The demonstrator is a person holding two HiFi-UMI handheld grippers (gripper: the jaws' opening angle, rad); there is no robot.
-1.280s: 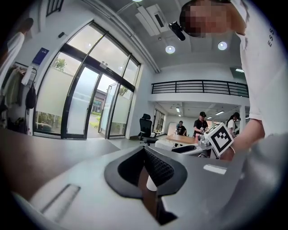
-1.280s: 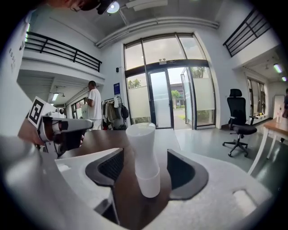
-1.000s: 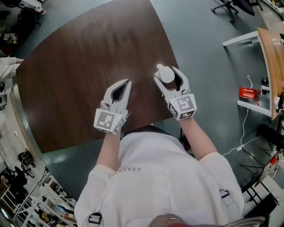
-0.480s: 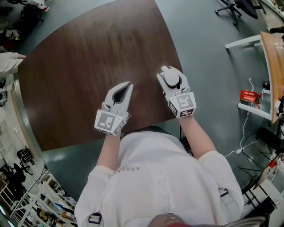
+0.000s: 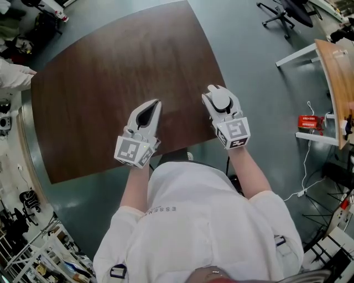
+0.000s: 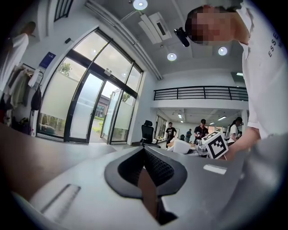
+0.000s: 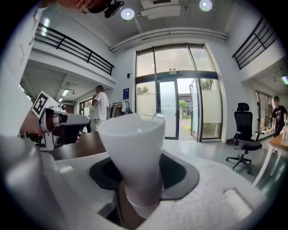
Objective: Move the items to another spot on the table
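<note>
A white tapered cup [image 5: 222,100] sits between the jaws of my right gripper [image 5: 219,93], near the right edge of the dark wooden table [image 5: 110,66]. In the right gripper view the cup [image 7: 133,148] stands mouth-up, with both pads pressed against its lower part. My left gripper [image 5: 153,106] rests over the table's front middle. Its jaws are shut tip to tip with nothing between them, and the left gripper view shows the same meeting tips [image 6: 144,151]. I cannot tell whether the cup's base touches the table.
Grey floor surrounds the table. A light wooden desk [image 5: 338,77] stands at the right, with a red box [image 5: 307,120] and a white cable below it. An office chair [image 5: 282,8] is at the top right. A sleeve [image 5: 14,74] and clutter lie along the left.
The right gripper's jaws stood wide around the cup a second ago and have closed onto it. The left gripper has stayed shut in about the same place.
</note>
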